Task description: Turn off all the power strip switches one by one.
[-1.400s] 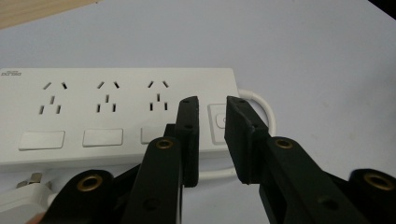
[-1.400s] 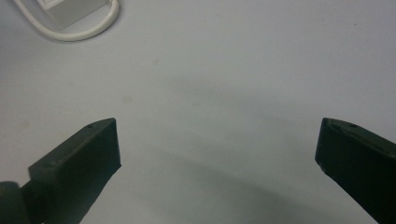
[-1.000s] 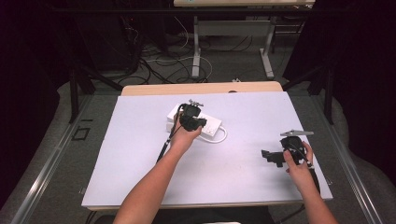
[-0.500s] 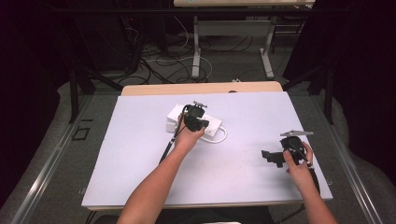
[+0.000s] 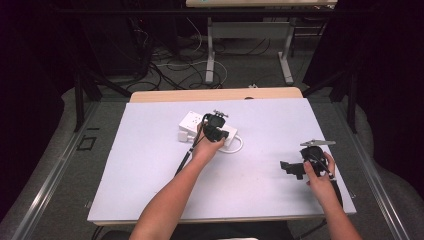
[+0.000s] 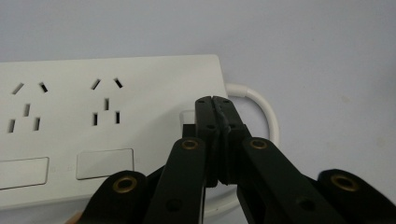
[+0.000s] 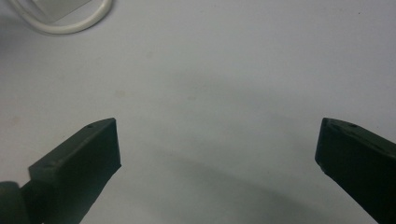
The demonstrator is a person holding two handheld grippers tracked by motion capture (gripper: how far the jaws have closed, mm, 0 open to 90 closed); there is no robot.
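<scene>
Power strip (image 5: 205,128) white, lies flat on tabletop (image 5: 150,165) far-centre, short of back edge; white cable (image 5: 239,146) loops out at its near right end. Left hand-held gripper (image 6: 215,106) clenched, nothing between jaws, tips over strip's end beside switch panels. Right hand-held gripper (image 5: 292,169) released, jaws spread wide, well apart near right edge. Bare surface between and on near left side. No readable writing on strip.
</scene>
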